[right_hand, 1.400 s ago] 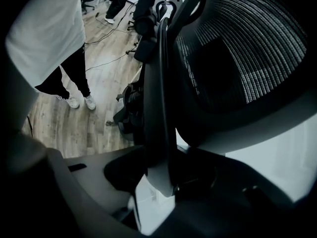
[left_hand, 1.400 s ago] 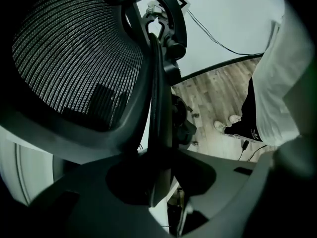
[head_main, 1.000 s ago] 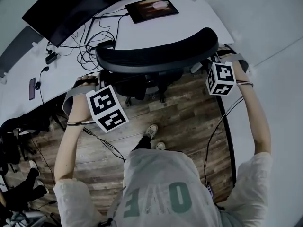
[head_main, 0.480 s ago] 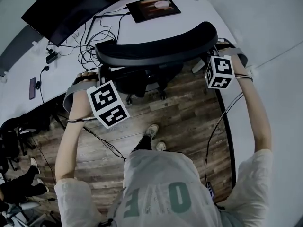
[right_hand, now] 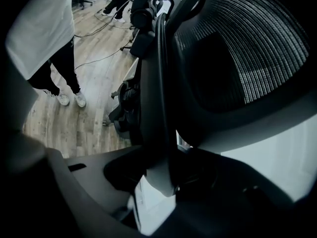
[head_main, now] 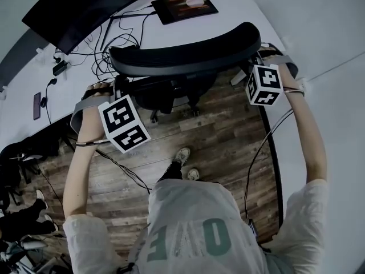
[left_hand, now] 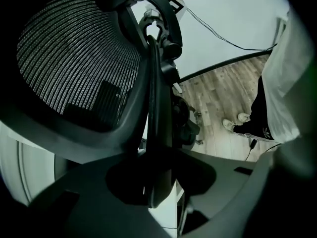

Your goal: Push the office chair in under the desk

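The black mesh-backed office chair [head_main: 185,56] stands at the white desk [head_main: 245,21], its backrest top next to the desk's edge and its seat partly beneath. My left gripper [head_main: 118,89] clamps the backrest's left frame edge [left_hand: 153,98]; my right gripper [head_main: 258,67] clamps the right frame edge [right_hand: 161,83]. In the left gripper view, the left gripper [left_hand: 156,182] has the thin frame rim between its jaws, with the mesh [left_hand: 74,48] to its left. The right gripper [right_hand: 161,177] holds its rim the same way. The fingertips are hidden in the head view.
On the desk are a dark monitor [head_main: 74,10], a tablet-like pad [head_main: 183,5], tangled cables [head_main: 111,50] and a phone [head_main: 38,106]. The person's shoes [head_main: 182,156] stand on the wood floor behind the chair. A cable [head_main: 125,173] trails on the floor, and another person's legs [head_main: 17,227] show at lower left.
The chair and both grippers have shifted a little toward the desk; the backrest top now lies closer to the desk edge. Both grips are unchanged.
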`<state>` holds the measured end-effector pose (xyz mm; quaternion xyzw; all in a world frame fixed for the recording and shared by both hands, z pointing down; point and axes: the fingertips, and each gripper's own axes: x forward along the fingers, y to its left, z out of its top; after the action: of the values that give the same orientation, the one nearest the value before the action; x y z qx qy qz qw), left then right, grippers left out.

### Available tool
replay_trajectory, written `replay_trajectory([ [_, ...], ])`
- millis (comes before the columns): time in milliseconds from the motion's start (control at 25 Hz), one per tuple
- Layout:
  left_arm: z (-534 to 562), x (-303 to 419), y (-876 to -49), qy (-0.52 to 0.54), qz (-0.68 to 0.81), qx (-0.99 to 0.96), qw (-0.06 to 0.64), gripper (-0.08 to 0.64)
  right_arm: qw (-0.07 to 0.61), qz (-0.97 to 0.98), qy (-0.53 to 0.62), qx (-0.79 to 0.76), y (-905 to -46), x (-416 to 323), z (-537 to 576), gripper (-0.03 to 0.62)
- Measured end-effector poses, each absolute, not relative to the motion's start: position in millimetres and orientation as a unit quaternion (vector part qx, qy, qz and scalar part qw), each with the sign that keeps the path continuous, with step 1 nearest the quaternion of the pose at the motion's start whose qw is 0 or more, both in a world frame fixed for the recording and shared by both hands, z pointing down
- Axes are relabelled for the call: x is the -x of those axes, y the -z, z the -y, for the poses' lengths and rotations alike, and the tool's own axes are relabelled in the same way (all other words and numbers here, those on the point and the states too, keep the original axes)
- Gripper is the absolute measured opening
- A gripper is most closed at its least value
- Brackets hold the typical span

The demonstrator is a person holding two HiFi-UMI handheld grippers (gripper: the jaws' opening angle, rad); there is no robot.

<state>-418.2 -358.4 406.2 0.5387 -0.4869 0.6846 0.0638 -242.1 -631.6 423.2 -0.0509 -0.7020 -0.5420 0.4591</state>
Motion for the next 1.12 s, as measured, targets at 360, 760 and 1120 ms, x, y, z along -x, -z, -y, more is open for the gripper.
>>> replay_trajectory([
  [360,359,419,-407,-0.684,0.489,-0.538,0.056,0.149,0.439,0.72,0.538,0.021,-423,245,633,0.169],
  [760,358,420,-401,-0.672,0.519,-0.527,0.045,0.16,0.421,0.773,0.475,-0.025,-411,244,638,0.272],
  [1120,333,414,-360,-0.652,0.569,-0.501,0.031,0.219,0.373,0.8,0.467,-0.047,-372,220,611,0.272],
])
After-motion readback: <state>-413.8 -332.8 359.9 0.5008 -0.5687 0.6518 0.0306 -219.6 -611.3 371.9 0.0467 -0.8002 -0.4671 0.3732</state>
